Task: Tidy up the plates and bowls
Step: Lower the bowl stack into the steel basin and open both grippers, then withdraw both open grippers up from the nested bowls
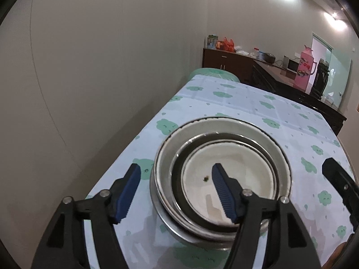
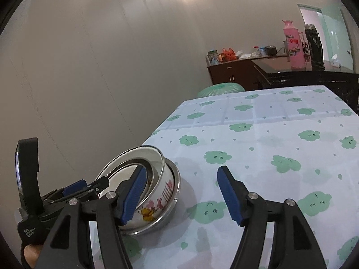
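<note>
- Blue-padded black left hand-held gripper (image 1: pixel 176 178) of mine stands open: one pad outside the nested stack, the other over its middle, neither pressing on it.
- My right hand-held gripper (image 2: pixel 180 179) is likewise open, nothing between its pads.
- White enamel bowl with cartoon print (image 2: pixel 157 197) sits tilted inside a shallow round steel dish (image 2: pixel 174 192); a smaller bowl (image 1: pixel 226 179) is nested within, a dark speck on its floor.
- Stack rests near the left edge of the surface, on a pale green-cloud tablecloth (image 2: pixel 269 139).
</note>
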### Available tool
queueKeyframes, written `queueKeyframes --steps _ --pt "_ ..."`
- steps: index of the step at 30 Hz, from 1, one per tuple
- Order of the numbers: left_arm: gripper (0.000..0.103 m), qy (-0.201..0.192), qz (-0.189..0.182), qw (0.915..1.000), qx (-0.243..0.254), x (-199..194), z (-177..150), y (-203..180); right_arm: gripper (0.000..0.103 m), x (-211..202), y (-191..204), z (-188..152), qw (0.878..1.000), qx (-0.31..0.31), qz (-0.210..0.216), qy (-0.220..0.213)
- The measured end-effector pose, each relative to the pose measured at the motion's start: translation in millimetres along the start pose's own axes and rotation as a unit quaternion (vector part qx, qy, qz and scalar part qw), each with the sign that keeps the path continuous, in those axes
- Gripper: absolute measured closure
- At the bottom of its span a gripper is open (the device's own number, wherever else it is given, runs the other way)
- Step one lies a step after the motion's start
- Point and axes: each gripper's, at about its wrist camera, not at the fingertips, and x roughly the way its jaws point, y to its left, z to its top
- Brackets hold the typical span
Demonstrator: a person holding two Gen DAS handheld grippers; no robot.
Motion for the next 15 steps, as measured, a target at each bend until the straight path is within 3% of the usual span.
queueKeyframes --steps 13,14,15 --pt "0.035 -0.021 0.007 0.9998 0.002 -16 -20 -10 0.029 -28 16 -20 0.998 -0.03 -0.019 -0.042" --pt "0.033 -0.027 0.007 0.9996 0.003 -18 -21 -10 0.029 -30 18 -20 0.998 -0.032 -0.018 -0.044" --pt "0.024 -0.04 0.011 0.9991 0.006 -21 -23 -11 0.029 -32 20 -21 0.998 -0.034 -0.019 -0.047"
